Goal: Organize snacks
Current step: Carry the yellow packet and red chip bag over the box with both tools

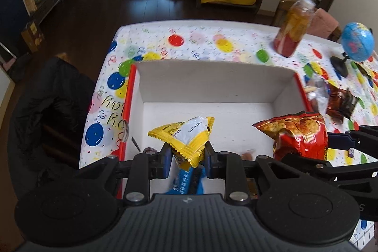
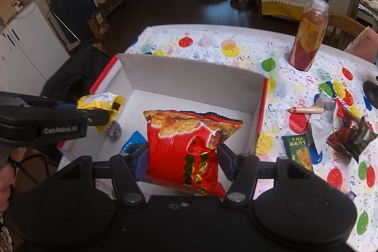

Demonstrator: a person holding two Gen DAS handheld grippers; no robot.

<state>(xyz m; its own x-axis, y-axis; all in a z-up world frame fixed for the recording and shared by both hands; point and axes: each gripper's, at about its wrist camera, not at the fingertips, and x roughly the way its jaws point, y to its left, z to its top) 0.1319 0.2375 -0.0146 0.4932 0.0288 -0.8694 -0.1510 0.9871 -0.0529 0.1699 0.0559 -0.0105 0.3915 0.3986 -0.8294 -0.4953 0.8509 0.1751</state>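
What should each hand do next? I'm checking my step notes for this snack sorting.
Probably lower a little and let go: the left gripper pinches the yellow packet and the right gripper clamps the red chip bag, both already above the open white box, where a blue packet lies.

One box [image 2: 193,77], one bottle [image 2: 307,39], seven snack packets [image 2: 186,148].
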